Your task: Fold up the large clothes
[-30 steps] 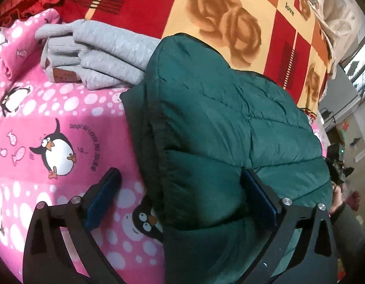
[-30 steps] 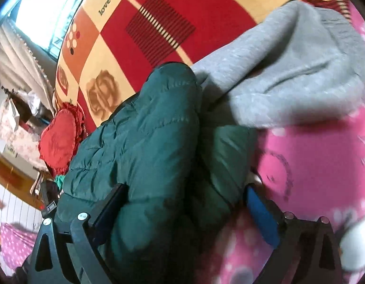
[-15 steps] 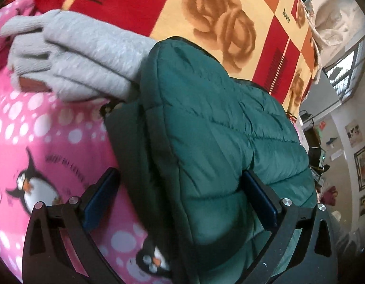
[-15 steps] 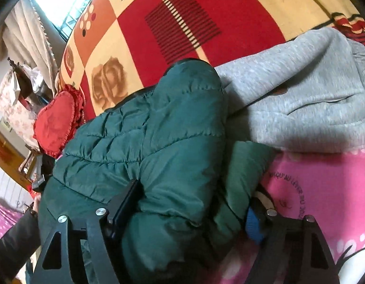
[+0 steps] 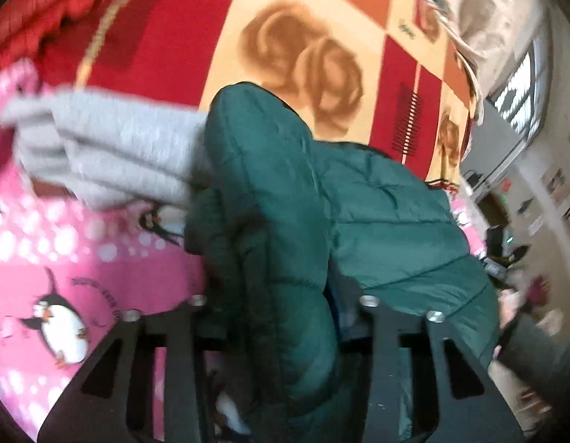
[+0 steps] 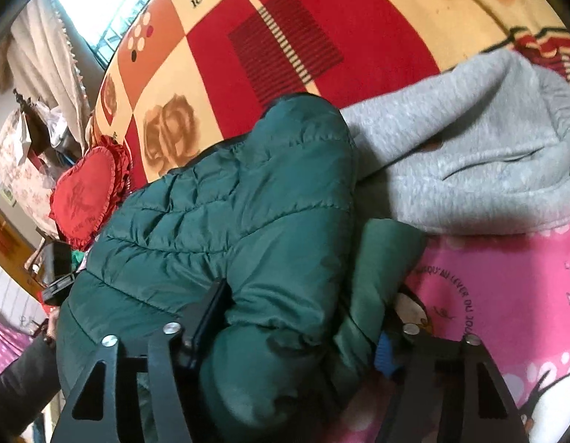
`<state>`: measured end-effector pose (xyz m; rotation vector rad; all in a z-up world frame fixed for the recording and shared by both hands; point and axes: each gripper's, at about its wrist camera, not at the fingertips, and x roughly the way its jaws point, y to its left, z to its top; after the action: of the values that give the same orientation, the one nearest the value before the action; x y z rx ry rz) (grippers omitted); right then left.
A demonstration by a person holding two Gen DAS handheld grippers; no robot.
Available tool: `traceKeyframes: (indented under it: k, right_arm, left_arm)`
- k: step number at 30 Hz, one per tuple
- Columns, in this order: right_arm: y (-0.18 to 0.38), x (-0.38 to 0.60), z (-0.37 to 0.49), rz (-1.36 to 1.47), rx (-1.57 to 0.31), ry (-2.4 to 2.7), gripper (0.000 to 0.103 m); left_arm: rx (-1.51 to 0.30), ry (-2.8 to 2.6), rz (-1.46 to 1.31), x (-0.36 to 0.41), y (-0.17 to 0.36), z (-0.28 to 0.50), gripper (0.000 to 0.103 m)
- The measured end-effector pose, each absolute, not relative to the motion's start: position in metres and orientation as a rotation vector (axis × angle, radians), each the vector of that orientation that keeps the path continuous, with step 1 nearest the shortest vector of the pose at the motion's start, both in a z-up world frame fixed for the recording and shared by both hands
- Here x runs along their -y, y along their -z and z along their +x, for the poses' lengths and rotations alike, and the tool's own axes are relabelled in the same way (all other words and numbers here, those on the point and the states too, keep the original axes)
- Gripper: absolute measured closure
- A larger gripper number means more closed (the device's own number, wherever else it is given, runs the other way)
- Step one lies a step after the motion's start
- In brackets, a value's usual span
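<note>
The dark green quilted puffer jacket (image 5: 377, 221) lies bunched on the bed, on a pink penguin-print blanket (image 5: 81, 265), touching a folded grey knit sweater (image 5: 118, 155). The left gripper (image 5: 277, 306) has just been closing, its jaws pinching a thick fold that hides the pads; this view is blurred. The right gripper (image 6: 296, 328), also closing, squeezes another fold, one blue pad (image 6: 384, 354) half buried.

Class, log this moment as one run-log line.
left gripper: closing on green jacket | right gripper: closing on jacket | grey sweatshirt: folded alongside
</note>
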<state>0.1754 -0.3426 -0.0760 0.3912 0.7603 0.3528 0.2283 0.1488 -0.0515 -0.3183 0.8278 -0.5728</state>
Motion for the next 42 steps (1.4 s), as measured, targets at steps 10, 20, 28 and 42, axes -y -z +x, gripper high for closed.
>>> traceKeyframes:
  k: [10, 20, 28, 42]
  right_arm:
    - [0.037, 0.34, 0.139, 0.44, -0.68, -0.349, 0.069]
    - [-0.02, 0.317, 0.052, 0.37, -0.627, -0.4, 0.071]
    - [-0.043, 0.321, 0.011, 0.318, -0.649, -0.429, 0.071]
    - [0.005, 0.361, 0.034, 0.482, -0.843, -0.333, 0.047]
  left_arm:
    - [-0.707, 0.435, -0.347, -0.149, 0.014, 0.175, 0.079]
    - [-0.707, 0.445, -0.413, -0.164, -0.017, 0.094, 0.079]
    - [-0.697, 0.475, -0.428, -0.162, -0.038, 0.034, 0.079]
    - [-0.892, 0.463, -0.316, -0.159, 0.011, 0.069, 0.05]
